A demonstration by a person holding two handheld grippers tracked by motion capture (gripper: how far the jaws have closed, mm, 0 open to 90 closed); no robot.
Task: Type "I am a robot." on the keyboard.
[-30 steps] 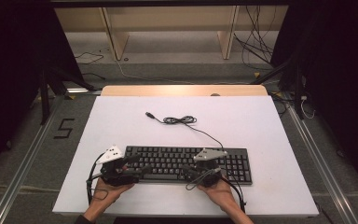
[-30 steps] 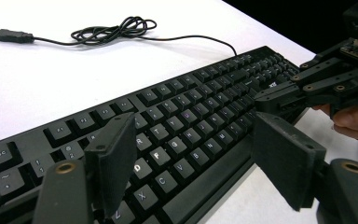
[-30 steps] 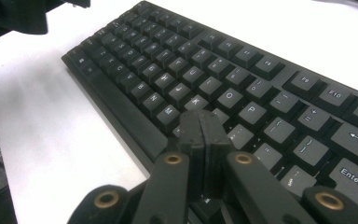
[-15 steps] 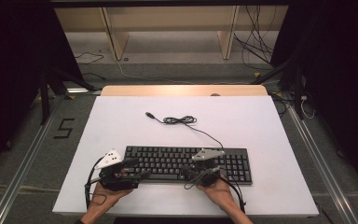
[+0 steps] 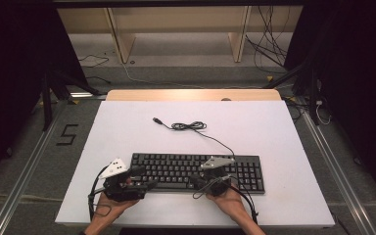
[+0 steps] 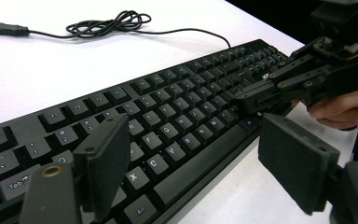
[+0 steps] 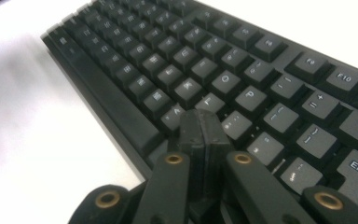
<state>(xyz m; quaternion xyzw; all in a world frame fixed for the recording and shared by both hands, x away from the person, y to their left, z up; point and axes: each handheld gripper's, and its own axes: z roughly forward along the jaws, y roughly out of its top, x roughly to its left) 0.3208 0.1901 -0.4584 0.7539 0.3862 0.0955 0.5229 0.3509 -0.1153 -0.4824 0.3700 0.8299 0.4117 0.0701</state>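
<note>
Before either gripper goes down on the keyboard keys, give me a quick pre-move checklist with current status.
1. Right gripper shut for a single-key press: ok, jaws pressed flat together, tip over the keys near the space bar's right end.
2. Left gripper ready for a key press: not ok, jaws wide open, straddling the keyboard's front edge.
3. Keyboard flat and square on the white table: ok.
4. USB cable out of the way: ok, loosely coiled behind the keyboard, plug lying free on the table.
5. Grippers apart from each other: ok, a stretch of keys lies between them.
6. Right tip touching a key: cannot tell.
</note>
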